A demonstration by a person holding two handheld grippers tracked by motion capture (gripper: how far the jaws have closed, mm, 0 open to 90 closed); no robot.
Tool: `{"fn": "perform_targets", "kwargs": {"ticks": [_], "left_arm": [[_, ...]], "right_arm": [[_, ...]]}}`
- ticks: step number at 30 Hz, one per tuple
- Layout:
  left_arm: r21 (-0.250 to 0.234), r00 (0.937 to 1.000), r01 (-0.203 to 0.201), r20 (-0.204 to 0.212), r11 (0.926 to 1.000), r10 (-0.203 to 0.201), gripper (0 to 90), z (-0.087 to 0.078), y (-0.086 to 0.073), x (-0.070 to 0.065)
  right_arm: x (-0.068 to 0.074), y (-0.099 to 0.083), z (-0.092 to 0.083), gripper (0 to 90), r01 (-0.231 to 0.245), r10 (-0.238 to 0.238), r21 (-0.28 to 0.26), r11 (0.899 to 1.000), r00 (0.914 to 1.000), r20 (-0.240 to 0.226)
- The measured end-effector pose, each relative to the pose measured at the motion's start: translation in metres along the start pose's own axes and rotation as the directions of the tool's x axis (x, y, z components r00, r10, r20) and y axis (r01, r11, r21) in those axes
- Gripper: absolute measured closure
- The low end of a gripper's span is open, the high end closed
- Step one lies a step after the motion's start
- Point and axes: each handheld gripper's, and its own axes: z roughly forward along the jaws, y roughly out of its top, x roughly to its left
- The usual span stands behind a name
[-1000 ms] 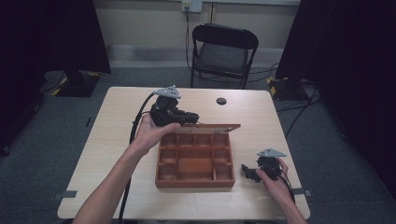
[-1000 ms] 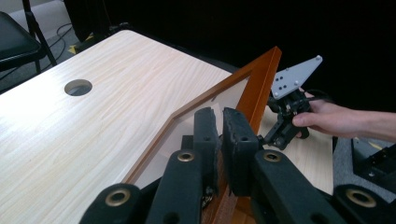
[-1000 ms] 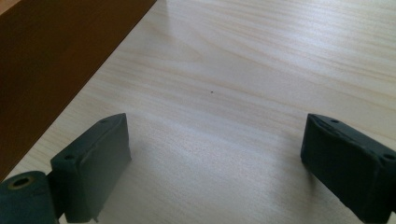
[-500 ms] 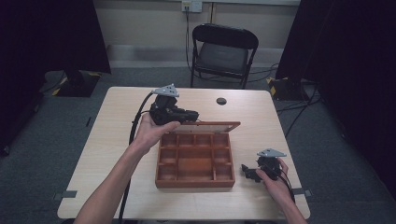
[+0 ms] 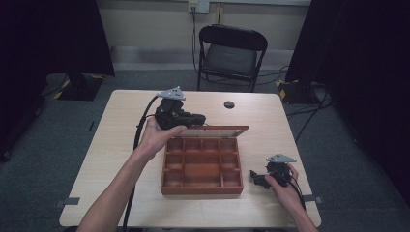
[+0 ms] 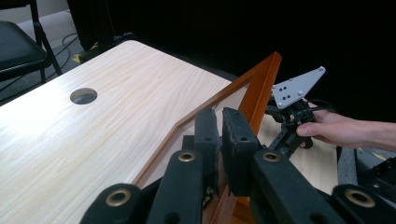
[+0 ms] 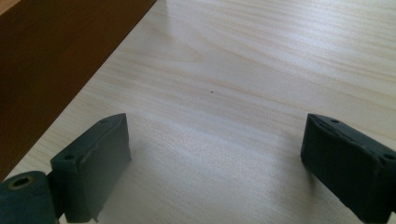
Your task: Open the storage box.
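On the table [image 5: 121, 145], near its middle, sits a brown wooden box [image 5: 202, 166] with square compartments; its thin framed lid [image 5: 212, 129] stands raised at the rear. Left gripper [image 5: 196, 117] pinches the lid's edge, jaws nearly together. Right gripper [image 5: 255, 177] rests beside the box, jaws spread wide over bare pale woodgrain. Left gripper view also shows a round hole [image 6: 83, 95] in the tabletop.

Left gripper [image 5: 196, 119] sits at rear-left edge of the brown wooden compartment box [image 5: 202, 166], jaws pinching its raised hinged lid [image 5: 212, 130]. Round hole in the pale wooden table [image 5: 229, 104] lies beyond it. Right gripper [image 5: 255, 177] rests on table [image 5: 111, 145] just right of box, jaws apart.
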Motion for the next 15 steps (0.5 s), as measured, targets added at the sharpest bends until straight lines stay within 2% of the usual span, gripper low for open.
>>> {"fn": "perform_targets", "kwargs": {"ticks": [15], "left_arm": [[-0.002,1.0000,-0.002,-0.001,1.0000,0.002,85.2,0.0000,0.0000,0.0000]], "right_arm": [[0.0000,0.0000,0.0000,7.5,0.000,0.000,0.000,1.000,1.0000,0.000]]}}
